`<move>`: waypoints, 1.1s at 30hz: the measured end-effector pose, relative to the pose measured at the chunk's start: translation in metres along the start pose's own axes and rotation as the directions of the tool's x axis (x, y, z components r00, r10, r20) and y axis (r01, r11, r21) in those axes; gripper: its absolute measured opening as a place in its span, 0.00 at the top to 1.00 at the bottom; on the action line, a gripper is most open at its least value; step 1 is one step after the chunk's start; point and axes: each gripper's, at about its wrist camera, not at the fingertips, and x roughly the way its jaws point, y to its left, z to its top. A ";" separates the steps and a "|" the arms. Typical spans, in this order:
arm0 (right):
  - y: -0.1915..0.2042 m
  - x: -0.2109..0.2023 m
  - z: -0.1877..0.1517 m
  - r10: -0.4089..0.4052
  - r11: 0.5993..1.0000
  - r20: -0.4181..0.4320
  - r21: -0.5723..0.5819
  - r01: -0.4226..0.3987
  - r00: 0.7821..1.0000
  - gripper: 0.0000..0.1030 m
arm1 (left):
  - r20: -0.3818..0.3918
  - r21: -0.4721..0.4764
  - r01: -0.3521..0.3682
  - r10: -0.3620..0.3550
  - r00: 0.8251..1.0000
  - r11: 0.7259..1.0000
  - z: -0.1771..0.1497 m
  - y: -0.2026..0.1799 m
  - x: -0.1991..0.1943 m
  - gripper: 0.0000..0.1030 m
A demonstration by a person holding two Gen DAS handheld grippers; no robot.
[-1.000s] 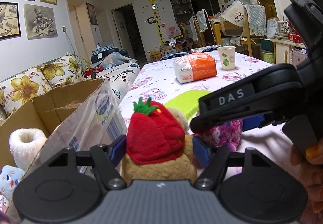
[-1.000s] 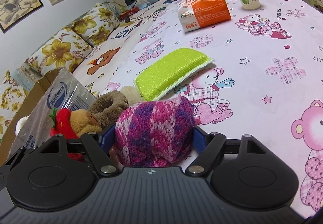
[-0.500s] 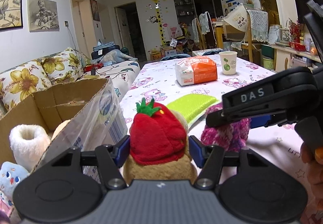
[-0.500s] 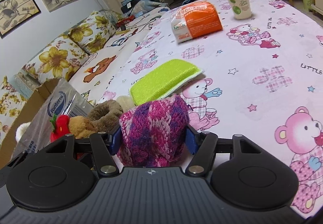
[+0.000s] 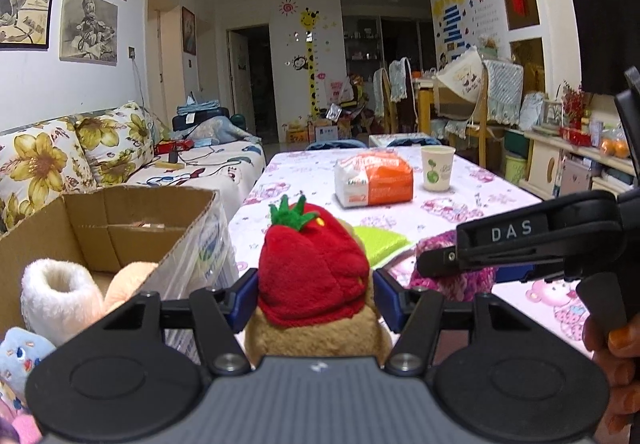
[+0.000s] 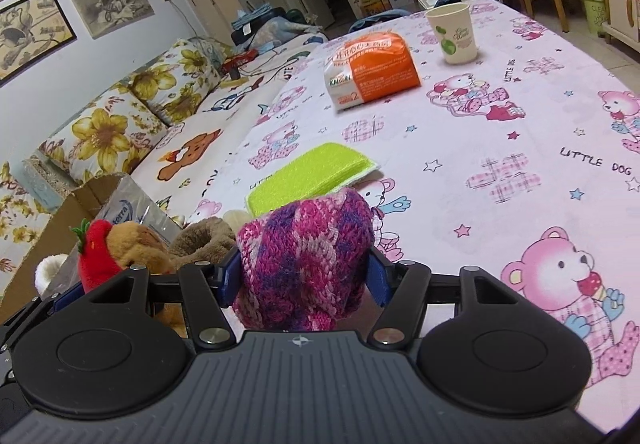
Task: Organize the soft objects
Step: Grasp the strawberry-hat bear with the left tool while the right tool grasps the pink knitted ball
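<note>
The left gripper is clamping one plush bear, the right gripper one knitted ball. One sponge, one tissue pack and one cup are sitting on the worktop, beside one box.

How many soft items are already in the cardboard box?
3 visible: a white fleece bootie, a peach plush beside it, and a blue plush at the near corner of the cardboard box. Others may be hidden.
</note>
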 end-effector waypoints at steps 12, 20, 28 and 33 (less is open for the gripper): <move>-0.003 -0.011 -0.002 0.002 1.000 0.053 0.024 -0.004 0.999 0.26 | 0.078 -0.022 0.056 -0.054 0.995 0.998 0.005 0.004 -0.014 0.42; -0.003 -0.015 -0.002 0.015 0.999 0.082 0.043 -0.019 0.996 0.26 | 0.135 -0.044 0.077 -0.070 0.988 0.996 0.009 0.009 -0.024 0.41; 0.002 -0.017 -0.002 0.033 0.998 0.099 0.050 -0.038 0.995 0.26 | 0.188 -0.097 0.084 -0.064 0.980 0.992 0.012 0.021 -0.033 0.41; 0.015 -0.021 -0.003 0.055 0.998 0.114 0.009 -0.057 0.992 0.26 | 0.224 -0.129 0.079 -0.049 0.973 0.988 0.013 0.030 -0.042 0.41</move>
